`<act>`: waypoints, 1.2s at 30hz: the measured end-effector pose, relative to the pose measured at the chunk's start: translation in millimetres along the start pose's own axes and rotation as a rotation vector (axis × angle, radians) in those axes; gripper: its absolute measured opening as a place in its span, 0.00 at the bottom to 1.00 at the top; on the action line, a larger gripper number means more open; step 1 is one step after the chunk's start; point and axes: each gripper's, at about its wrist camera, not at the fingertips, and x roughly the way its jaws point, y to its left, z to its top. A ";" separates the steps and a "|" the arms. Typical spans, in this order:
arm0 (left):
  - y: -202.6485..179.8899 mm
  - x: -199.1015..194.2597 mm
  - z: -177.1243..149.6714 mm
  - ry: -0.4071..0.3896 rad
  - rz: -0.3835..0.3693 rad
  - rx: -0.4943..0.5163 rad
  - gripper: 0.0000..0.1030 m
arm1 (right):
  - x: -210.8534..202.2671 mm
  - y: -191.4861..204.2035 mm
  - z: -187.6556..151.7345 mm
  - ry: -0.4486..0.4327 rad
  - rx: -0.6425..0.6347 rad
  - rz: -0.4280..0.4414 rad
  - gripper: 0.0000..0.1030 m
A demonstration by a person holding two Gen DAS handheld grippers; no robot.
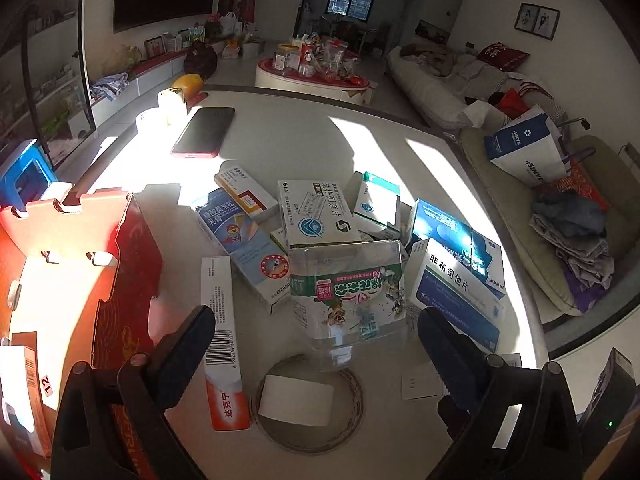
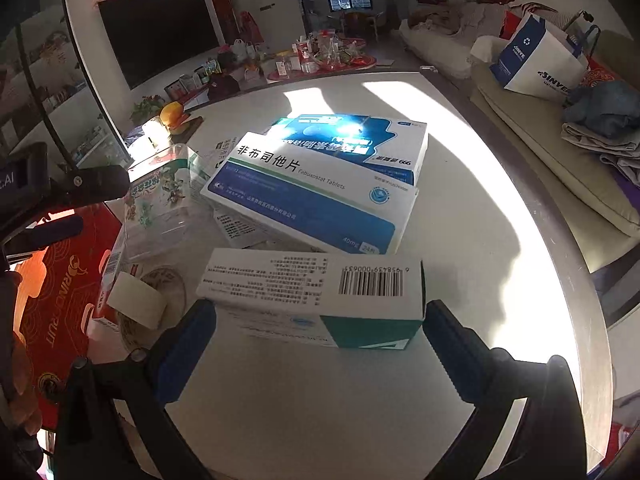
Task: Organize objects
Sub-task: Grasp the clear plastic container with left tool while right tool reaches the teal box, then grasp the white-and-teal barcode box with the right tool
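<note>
Two dark fingers of the right gripper (image 2: 320,328) are set wide at either end of a white and teal medicine box (image 2: 316,296); whether the pads actually press it cannot be told. Just beyond it, a blue and white tablet box (image 2: 304,204) is stacked against a darker blue box (image 2: 360,140). The left gripper (image 1: 316,336) is held spread and empty, with a clear plastic bottle (image 1: 348,292) lying between its fingers and a roll of tape (image 1: 308,404) just below. Ahead of it, several more boxes are heaped loosely on the white table (image 1: 288,140). To its left a red carton (image 1: 80,264) is seen, so little sorting appears done.
</note>
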 end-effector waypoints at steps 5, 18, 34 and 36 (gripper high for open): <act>-11.5 29.2 2.7 0.038 0.042 -0.014 1.00 | 12.0 0.1 1.1 0.002 0.033 -0.010 1.00; -31.9 54.2 11.4 0.020 0.084 -0.016 1.00 | 6.1 13.0 -0.7 -0.103 0.109 -0.021 1.00; 1.9 60.9 15.9 0.053 -0.078 -0.105 0.80 | 16.3 -20.0 -4.3 0.053 0.095 0.210 0.36; 0.4 57.6 14.6 0.048 -0.038 -0.082 0.80 | 8.3 -23.0 -5.0 0.057 0.072 0.233 0.56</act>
